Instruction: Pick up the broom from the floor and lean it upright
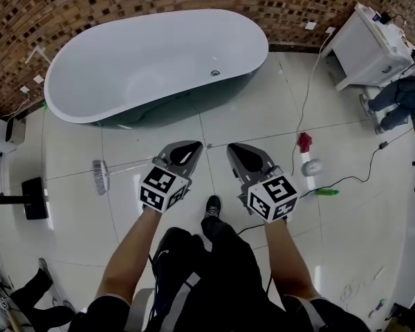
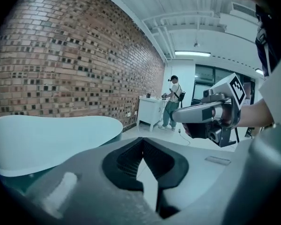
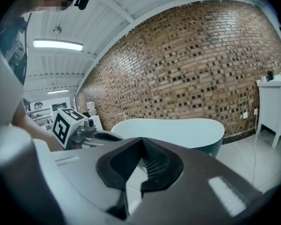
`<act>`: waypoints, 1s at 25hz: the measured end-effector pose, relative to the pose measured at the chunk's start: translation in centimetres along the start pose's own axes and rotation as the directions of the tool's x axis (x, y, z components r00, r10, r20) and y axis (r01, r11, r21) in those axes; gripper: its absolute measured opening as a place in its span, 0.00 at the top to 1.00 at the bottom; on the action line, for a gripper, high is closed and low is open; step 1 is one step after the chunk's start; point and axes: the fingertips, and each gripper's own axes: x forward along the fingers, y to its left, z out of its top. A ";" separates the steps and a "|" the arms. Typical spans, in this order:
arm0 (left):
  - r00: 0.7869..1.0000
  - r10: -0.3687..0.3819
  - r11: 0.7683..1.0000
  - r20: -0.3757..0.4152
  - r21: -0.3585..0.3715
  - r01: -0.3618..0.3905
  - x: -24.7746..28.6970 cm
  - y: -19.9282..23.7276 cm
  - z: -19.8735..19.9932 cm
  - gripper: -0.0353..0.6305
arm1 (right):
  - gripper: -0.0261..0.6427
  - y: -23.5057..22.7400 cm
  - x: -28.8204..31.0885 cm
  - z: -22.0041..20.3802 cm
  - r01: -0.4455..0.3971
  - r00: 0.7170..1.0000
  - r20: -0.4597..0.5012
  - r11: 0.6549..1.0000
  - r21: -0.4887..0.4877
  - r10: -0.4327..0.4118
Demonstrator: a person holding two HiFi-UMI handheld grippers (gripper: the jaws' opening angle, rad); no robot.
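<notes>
In the head view the broom lies flat on the white tiled floor. Its brush head [image 1: 100,176] is at the left, and its thin handle [image 1: 128,166] runs right, passing under my left gripper toward a tip near the tub. My left gripper [image 1: 192,147] hovers above the handle, shut and empty; its own view shows the jaw tips [image 2: 143,142] meeting with nothing between them. Beside it my right gripper [image 1: 234,149] is also shut and empty, tips [image 3: 141,142] together. Each gripper sees the other [image 2: 210,118] [image 3: 82,131].
A large white bathtub [image 1: 152,61] stands ahead against the brick wall. A white cabinet [image 1: 370,47] and a person [image 1: 398,99] are at the far right. A red object [image 1: 303,142], a pale round object [image 1: 311,167], a green item [image 1: 326,192] and a cable lie on the floor to the right.
</notes>
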 end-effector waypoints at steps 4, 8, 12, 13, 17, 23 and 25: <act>0.994 -0.054 0.999 -0.092 -0.007 0.054 4.9 3.0 -4.0 0.95 | 0.96 -3.3 3.8 -3.3 0.023 0.999 -0.032 0.999 0.031 -0.022; 0.974 -0.121 0.993 -0.193 -0.015 0.120 9.5 6.0 -11.6 0.95 | 0.96 -5.9 6.8 -8.7 0.079 0.996 -0.046 0.996 0.042 -0.077; 0.945 -0.181 0.983 -0.272 -0.010 0.186 14.7 8.6 -21.0 0.95 | 0.96 -9.0 10.0 -15.5 0.117 0.992 -0.052 0.991 0.058 -0.114; 0.939 -0.189 0.981 -0.288 -0.006 0.195 15.9 9.1 -23.4 0.95 | 0.96 -9.9 10.6 -17.4 0.126 0.991 -0.053 0.990 0.058 -0.123; 0.915 -0.205 0.975 -0.348 0.006 0.221 20.5 11.3 -32.8 0.95 | 0.96 -13.2 12.6 -24.1 0.161 0.986 -0.060 0.984 0.076 -0.156; 0.877 -0.213 0.968 -0.430 0.027 0.248 25.9 14.5 -44.7 0.94 | 0.96 -17.3 15.7 -33.0 0.198 0.978 -0.079 0.977 0.084 -0.191; 0.868 -0.215 0.967 -0.448 0.027 0.253 27.6 15.3 -47.9 0.89 | 0.96 -18.4 16.8 -35.7 0.197 0.978 -0.090 0.978 0.075 -0.190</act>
